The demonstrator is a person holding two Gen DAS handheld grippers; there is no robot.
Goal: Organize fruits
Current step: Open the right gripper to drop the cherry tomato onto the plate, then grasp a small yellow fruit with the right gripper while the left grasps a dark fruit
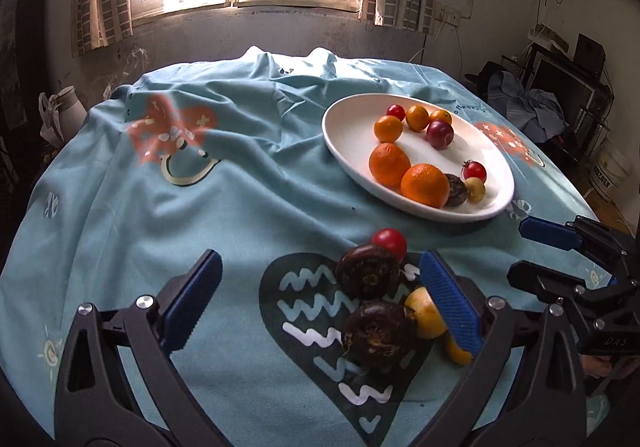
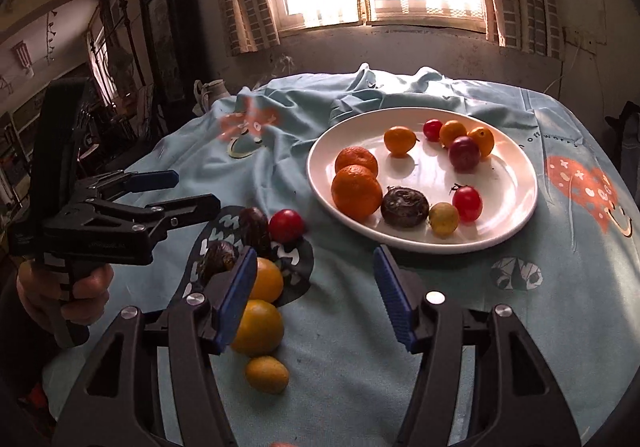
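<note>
Loose fruits [image 1: 374,303] between left gripper [image 1: 320,301] fingers, untouched

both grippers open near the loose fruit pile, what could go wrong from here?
1. The loose red cherry tomato and round yellow fruits could roll on the wrinkled light-blue tablecloth if nudged.
2. The left gripper and right gripper work close together; they might collide.
3. The white oval plate is crowded.

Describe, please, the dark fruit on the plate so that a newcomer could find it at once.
Start at the white plate on the blue tablecloth. Along its near edge sits the dark brown wrinkled fruit, between an orange and a small yellow tomato. It is the plate's only dull, rough-skinned piece.
</note>
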